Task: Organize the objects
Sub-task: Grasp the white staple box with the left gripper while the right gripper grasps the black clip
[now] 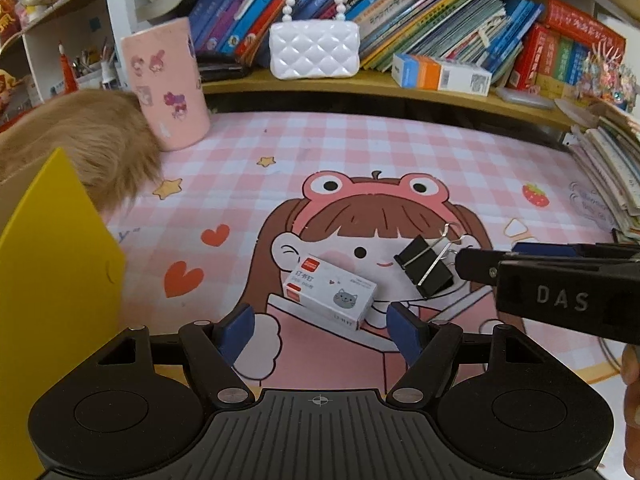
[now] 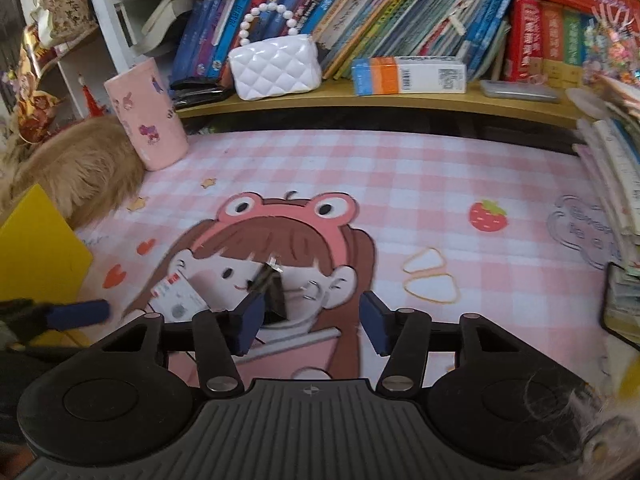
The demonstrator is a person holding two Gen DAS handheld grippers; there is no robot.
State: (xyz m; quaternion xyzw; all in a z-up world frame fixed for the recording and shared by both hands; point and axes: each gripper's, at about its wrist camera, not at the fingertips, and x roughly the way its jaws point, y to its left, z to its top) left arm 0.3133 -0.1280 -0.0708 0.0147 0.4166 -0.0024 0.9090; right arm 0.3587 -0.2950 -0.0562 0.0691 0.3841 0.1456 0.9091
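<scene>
On the checked mat [image 1: 360, 148], both grippers' fingers gape beside a glossy black binder clip [image 1: 426, 270].

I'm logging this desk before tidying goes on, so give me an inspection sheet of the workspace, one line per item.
Surface: pink checked cartoon desk mat.
Job's things: black binder clip and white staple box lie side by side on the mat.
Clutter: pink sticker cup, furry tan item, yellow box on the left.
Grippers: left hand-held gripper open near the staple box; right hand-held gripper open, one pad at the clip.
Cables: nothing seen.
Surroundings: shelf with books, white quilted purse, carton.
</scene>
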